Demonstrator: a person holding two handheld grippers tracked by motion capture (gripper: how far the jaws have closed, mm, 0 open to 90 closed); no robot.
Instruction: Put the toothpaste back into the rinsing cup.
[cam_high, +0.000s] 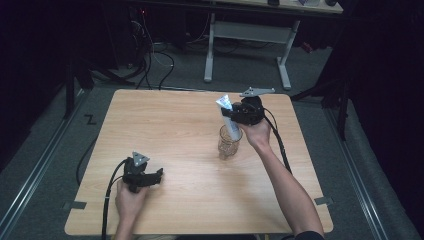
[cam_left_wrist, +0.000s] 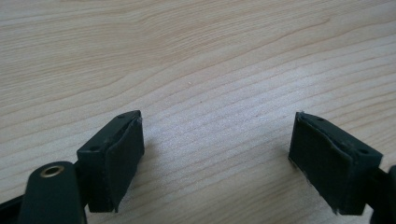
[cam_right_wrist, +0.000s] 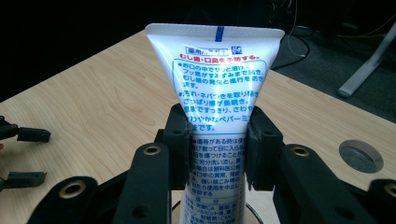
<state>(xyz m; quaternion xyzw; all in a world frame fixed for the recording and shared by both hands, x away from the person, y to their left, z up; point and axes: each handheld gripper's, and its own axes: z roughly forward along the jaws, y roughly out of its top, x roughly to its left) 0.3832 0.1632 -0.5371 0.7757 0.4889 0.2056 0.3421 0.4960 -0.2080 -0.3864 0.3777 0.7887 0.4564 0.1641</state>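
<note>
My right gripper (cam_high: 234, 116) is shut on a white toothpaste tube (cam_high: 229, 119) with blue and red print. The tube (cam_right_wrist: 218, 102) stands upright between the two black pads (cam_right_wrist: 179, 140), crimped end up. Its lower end dips into a clear glass cup (cam_high: 229, 142) on the wooden table (cam_high: 165, 125); the cup's rim (cam_right_wrist: 254, 212) shows just under the jaws. My left gripper (cam_high: 159, 175) rests low near the table's front left, held by a hand. Its jaws stand wide apart over bare wood, and the left gripper (cam_left_wrist: 219, 158) has nothing between its pads (cam_left_wrist: 122, 158).
A round cable hole (cam_right_wrist: 361, 156) is cut in the tabletop to the right of the tube in the right gripper view. Beyond the far edge stands a white desk frame (cam_high: 250, 32) amid floor cables. Black cables trail from both grippers.
</note>
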